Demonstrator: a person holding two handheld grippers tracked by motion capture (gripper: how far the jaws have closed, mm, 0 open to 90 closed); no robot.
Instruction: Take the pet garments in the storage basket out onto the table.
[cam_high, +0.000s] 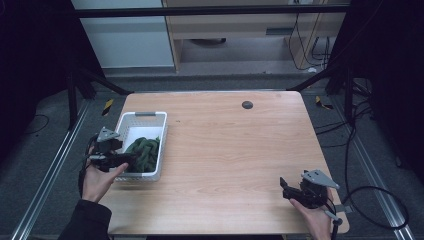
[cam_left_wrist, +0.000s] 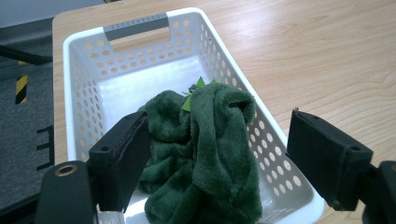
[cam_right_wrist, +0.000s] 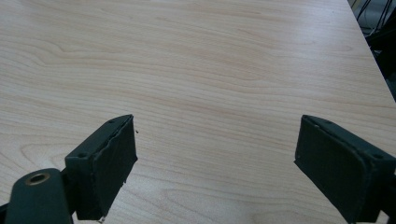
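Two sets of fingers are spread. Your left gripper straddles the green cloth in the basket, lower left; next, close on the cloth.

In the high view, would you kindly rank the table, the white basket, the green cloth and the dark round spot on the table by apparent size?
1. Table
2. White basket
3. Green cloth, which lies inside the basket
4. Dark round spot, far the smallest
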